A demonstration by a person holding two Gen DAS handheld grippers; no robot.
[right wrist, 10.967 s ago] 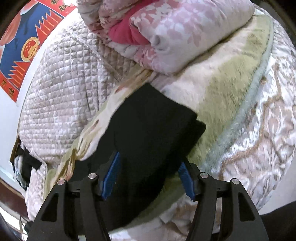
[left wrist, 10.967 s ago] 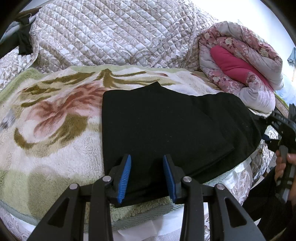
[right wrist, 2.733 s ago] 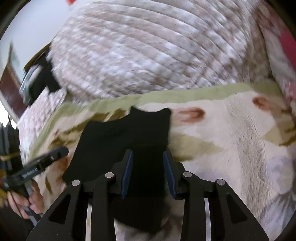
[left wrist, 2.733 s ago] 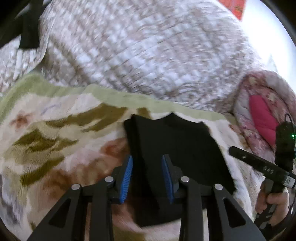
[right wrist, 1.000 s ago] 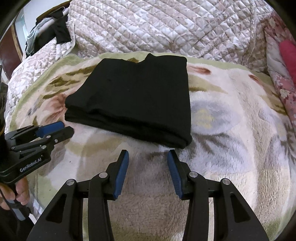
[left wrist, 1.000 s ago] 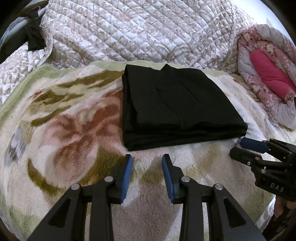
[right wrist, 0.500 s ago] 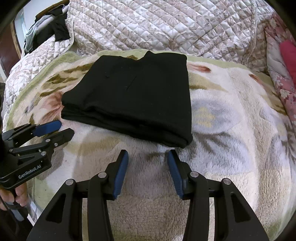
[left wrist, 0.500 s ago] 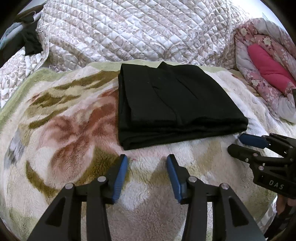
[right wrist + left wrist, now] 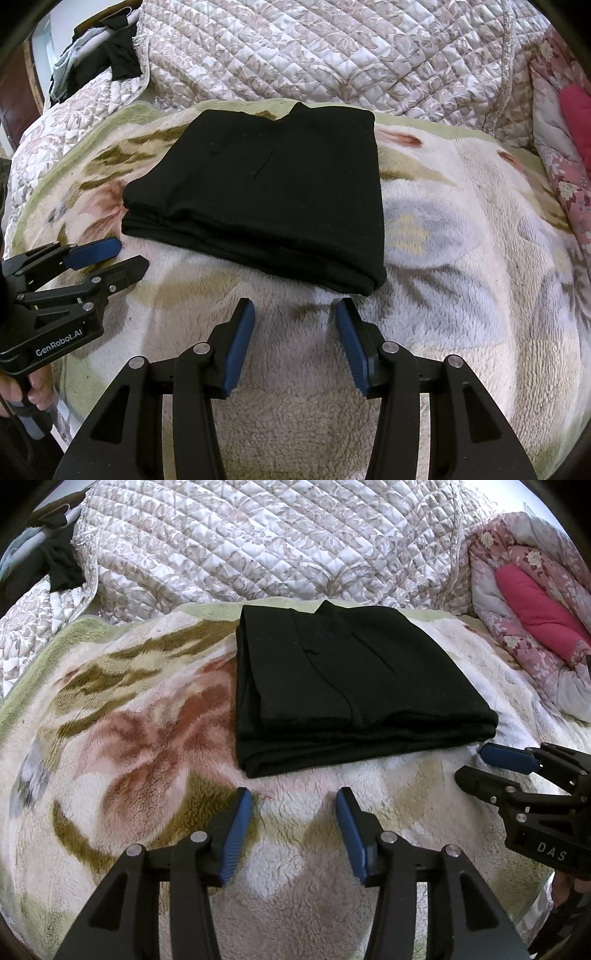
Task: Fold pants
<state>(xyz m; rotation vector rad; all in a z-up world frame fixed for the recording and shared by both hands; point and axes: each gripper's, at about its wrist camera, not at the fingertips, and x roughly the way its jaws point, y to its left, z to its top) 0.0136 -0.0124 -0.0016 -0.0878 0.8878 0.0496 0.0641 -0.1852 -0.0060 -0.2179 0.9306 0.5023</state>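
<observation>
I hold a hand-held gripper in each hand above a bed. The pants (image 9: pixel 343 694), black, lie folded into a thick, flat rectangle on a fleece blanket (image 9: pixel 140 746) with a flower pattern. My left hand-held gripper (image 9: pixel 293 821) hangs just short of the near left corner of the pants; its jaws have just been opening, they stand apart, and nothing is between them. My right hand-held gripper (image 9: pixel 295 338) hangs just short of the near right corner, jaws likewise parted and empty, touching no cloth.

I judge the folding as good as done. To finish well, I should keep both hand-held grippers clear of the stack so no pad drags a layer loose. If I tidy anything, it would be the near edge, where the layers look slightly stepped, though black on black makes that hard to read. A light press from above would suit better than a pinch.

No box, basket or drawer is in view. Behind the pants rises a quilted cover (image 9: pixel 258 542); a rolled pink quilt (image 9: pixel 532 605) lies to the right.
</observation>
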